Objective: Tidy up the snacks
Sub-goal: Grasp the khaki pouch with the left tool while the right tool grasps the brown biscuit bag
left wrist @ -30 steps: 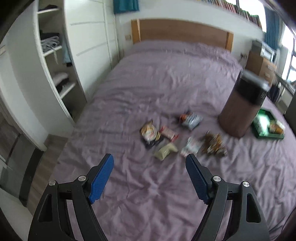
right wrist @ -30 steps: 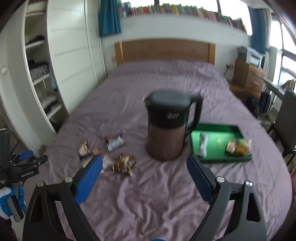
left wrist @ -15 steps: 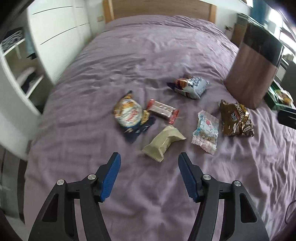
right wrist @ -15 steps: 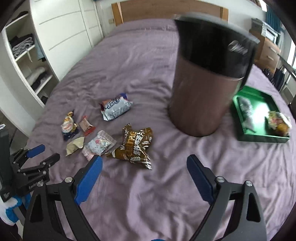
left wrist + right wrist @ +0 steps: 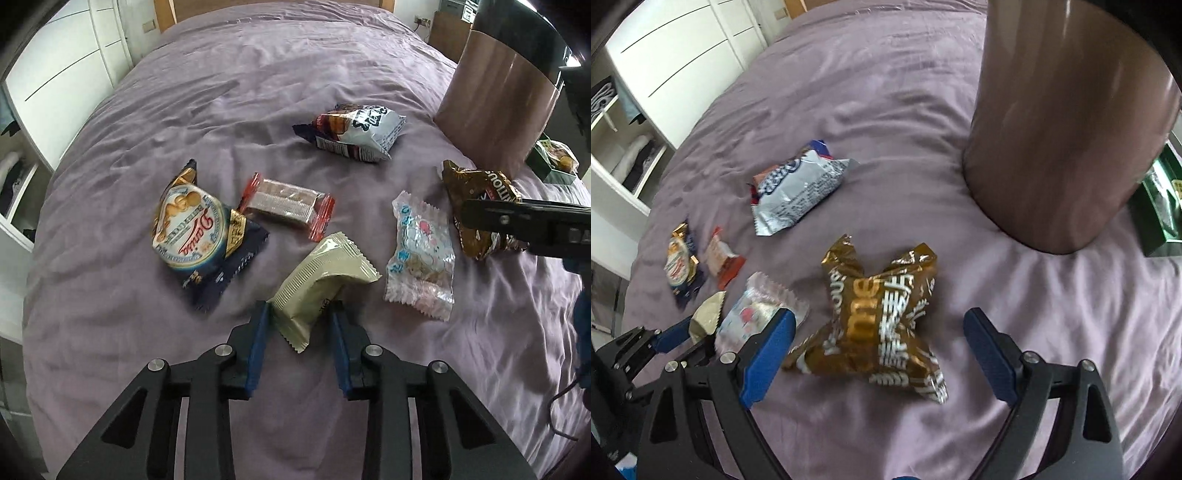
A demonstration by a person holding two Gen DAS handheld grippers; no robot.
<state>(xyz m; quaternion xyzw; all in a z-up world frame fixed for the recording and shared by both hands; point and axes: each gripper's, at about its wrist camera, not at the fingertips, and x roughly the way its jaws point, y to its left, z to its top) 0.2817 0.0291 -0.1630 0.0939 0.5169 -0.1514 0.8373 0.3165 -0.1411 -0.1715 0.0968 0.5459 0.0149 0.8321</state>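
Note:
Several snack packets lie on a purple bed sheet (image 5: 258, 92). My left gripper (image 5: 299, 317) points down at a beige packet (image 5: 321, 273); its jaws are closing, with the blue pads against both sides of the packet's near end. The same grip shows in the right wrist view, low at the left, on the beige packet (image 5: 707, 314). My right gripper (image 5: 879, 325) stands wide open over a crumpled brown bag (image 5: 882, 321), which lies between its fingers untouched. That brown bag (image 5: 480, 195) is partly hidden behind the right gripper's black body in the left wrist view.
Around the beige packet lie a round butter-cookie pack (image 5: 192, 229), a red-ended wafer bar (image 5: 286, 203), a silver-blue bag (image 5: 358, 133) and a clear pink pack (image 5: 421, 258). A tall brown jug (image 5: 1063, 129) stands at the right, and a green tray (image 5: 1160, 221) sits behind it. White wardrobes flank the bed's left.
Both grippers have come down close to the bed. The left jaws have narrowed from wide open onto the beige packet. The right jaws have stayed wide and now straddle the brown bag.

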